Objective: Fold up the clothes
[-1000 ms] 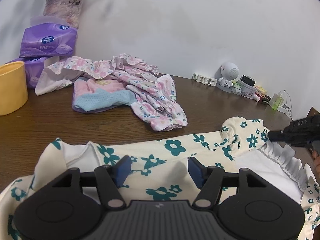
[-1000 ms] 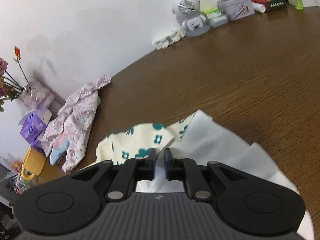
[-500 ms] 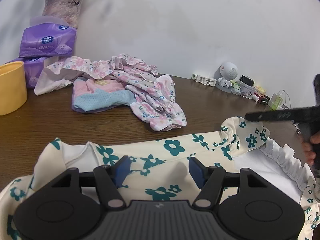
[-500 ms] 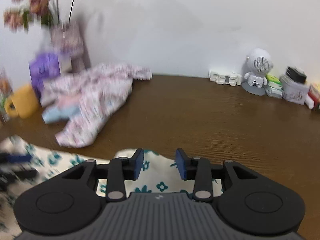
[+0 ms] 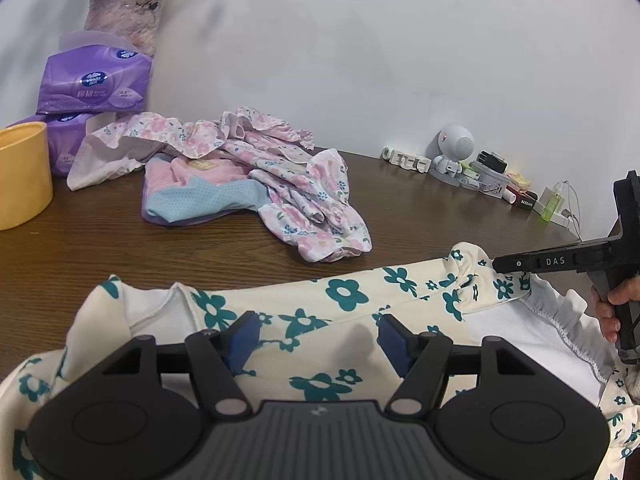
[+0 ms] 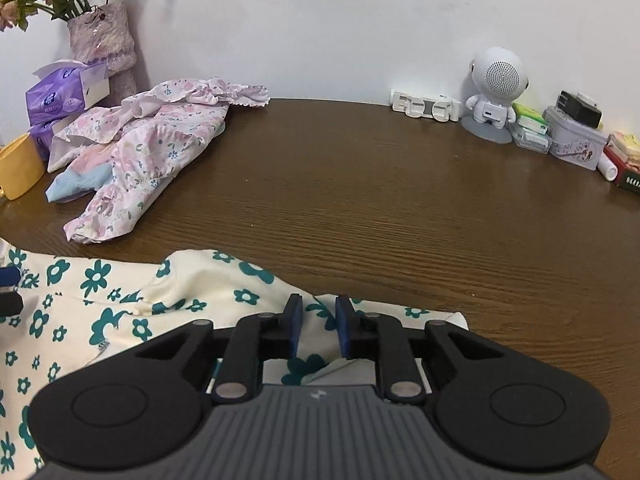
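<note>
A cream garment (image 5: 344, 312) printed with teal flowers lies along the near edge of the wooden table (image 6: 400, 208). The left gripper (image 5: 316, 338) hovers spread wide above it, while the right gripper (image 6: 318, 326), jaws narrowly parted, sits over its right hem. Bare tabletop stretches between it and the pink floral pile (image 5: 256, 184).

Counted on brown wooden table (image 6: 400, 208): one cream garment with teal flowers (image 5: 340, 300); two purple tissue packs (image 5: 94, 84); one yellow cup (image 5: 22, 176); one white robot-shaped speaker (image 6: 496, 88); one flower vase (image 6: 102, 44); one pink floral clothes heap (image 5: 256, 180).
</note>
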